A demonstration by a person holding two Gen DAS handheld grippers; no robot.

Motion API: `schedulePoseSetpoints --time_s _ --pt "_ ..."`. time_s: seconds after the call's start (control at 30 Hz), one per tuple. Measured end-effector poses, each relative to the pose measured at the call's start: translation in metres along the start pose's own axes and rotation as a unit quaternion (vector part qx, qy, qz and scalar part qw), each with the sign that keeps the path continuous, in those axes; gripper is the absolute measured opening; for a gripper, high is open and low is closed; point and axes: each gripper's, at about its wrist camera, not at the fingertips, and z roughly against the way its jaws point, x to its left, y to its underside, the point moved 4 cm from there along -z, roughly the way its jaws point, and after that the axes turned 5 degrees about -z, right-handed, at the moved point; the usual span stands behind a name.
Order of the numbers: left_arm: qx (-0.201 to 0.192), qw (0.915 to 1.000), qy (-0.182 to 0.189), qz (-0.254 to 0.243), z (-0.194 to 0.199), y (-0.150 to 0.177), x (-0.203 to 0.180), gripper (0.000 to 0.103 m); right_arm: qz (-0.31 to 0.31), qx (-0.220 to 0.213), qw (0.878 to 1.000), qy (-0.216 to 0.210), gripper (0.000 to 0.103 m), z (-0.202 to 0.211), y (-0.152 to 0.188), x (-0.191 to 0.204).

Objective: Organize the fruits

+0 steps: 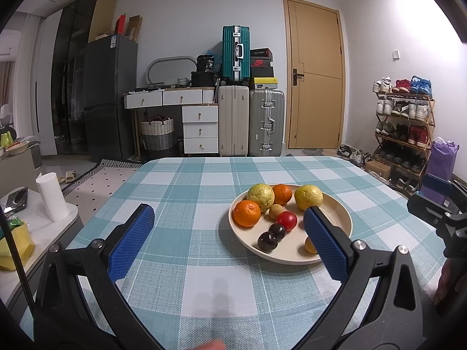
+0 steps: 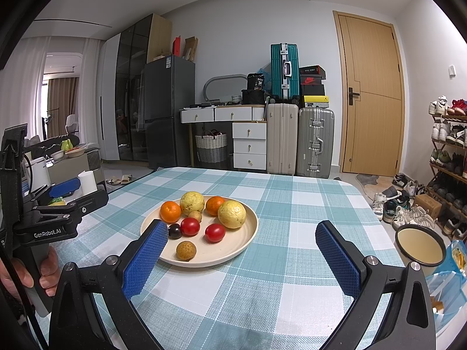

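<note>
A cream plate [image 1: 341,213] [image 2: 248,230] sits on the checked tablecloth and holds two yellow-green fruits [image 2: 232,214], two oranges [image 2: 170,211], two red tomatoes [image 2: 215,232], dark plums [image 1: 267,241] and small brown fruits [image 2: 186,250]. My left gripper [image 1: 227,224] is open and empty, hovering above the cloth with its right finger over the plate's near right side. My right gripper [image 2: 242,242] is open and empty, its left finger over the plate's near left rim. The left gripper's body also shows in the right wrist view [image 2: 58,215].
The table [image 2: 292,277] has a blue-and-white checked cloth. A dark-rimmed cream bowl [image 2: 420,248] and blue packets stand off its right side. A paper roll [image 1: 52,197] stands on a side table at left. Suitcases, drawers, a door and shoe racks lie beyond.
</note>
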Motion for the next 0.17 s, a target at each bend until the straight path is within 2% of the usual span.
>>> schedulePoseSetpoints --time_s 0.17 --pt "0.001 1.0 0.0 0.001 -0.0001 0.0002 0.0 0.102 0.0 0.0 1.0 0.0 0.103 0.0 0.0 0.0001"
